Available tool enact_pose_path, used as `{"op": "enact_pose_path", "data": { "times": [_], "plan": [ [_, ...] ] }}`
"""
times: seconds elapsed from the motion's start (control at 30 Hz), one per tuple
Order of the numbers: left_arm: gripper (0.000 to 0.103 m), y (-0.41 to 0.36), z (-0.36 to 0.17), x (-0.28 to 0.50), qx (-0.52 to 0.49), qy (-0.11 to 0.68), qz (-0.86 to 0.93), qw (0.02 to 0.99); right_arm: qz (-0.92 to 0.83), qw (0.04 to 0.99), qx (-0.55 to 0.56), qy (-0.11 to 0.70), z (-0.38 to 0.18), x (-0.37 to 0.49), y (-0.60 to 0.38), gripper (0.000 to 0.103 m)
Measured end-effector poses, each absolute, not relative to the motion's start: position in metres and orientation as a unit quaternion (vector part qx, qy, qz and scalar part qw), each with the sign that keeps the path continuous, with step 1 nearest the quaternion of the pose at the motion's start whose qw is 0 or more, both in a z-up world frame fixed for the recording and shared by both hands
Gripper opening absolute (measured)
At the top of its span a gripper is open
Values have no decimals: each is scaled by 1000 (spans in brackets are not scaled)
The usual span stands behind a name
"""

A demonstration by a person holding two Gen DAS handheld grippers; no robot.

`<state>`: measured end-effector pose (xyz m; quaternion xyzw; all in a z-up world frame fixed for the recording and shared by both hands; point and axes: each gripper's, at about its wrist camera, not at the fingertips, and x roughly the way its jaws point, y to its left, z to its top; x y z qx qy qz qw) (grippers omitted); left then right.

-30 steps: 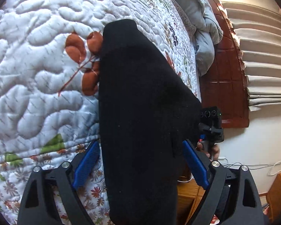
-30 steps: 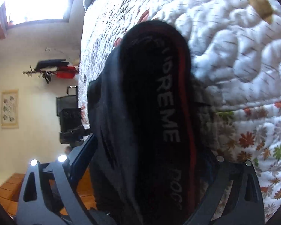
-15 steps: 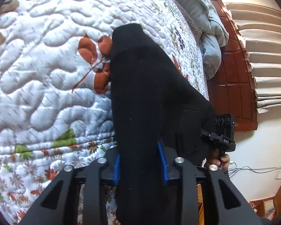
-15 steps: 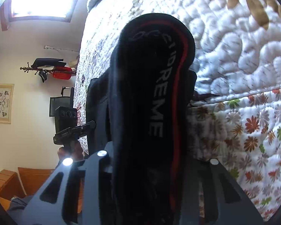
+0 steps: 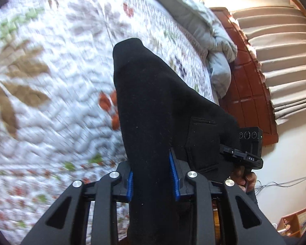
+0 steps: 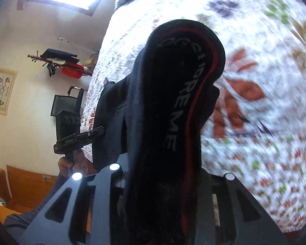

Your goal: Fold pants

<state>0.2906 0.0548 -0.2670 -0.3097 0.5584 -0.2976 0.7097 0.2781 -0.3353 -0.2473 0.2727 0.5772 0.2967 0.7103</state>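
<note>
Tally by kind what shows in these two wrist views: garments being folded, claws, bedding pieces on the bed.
Black pants: 1
Claws: 2, the left claw and the right claw, each closing on the pants
Bedding pieces: 2, the floral quilt and a bunched grey blanket
Total: 5

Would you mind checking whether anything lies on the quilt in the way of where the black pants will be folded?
Nothing visible does. Both tongs, left and right, already clamp the pants, and the quilt beyond is bare; the rumpled grey bedding sits off by the headboard.
</note>
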Motion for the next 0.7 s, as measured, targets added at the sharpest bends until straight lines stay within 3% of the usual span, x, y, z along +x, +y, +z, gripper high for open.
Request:
{"op": "enact_pose_path", "data": {
  "times": [0.3,0.7],
  "plan": [
    [28,155,-230,355,-311,530,-246,750,330,712,248,569,-228,378,-238,27],
    [28,251,-276,467,-333,547,-184,746,337,691,229,597,-259,511,-128,27]
  ]
}}
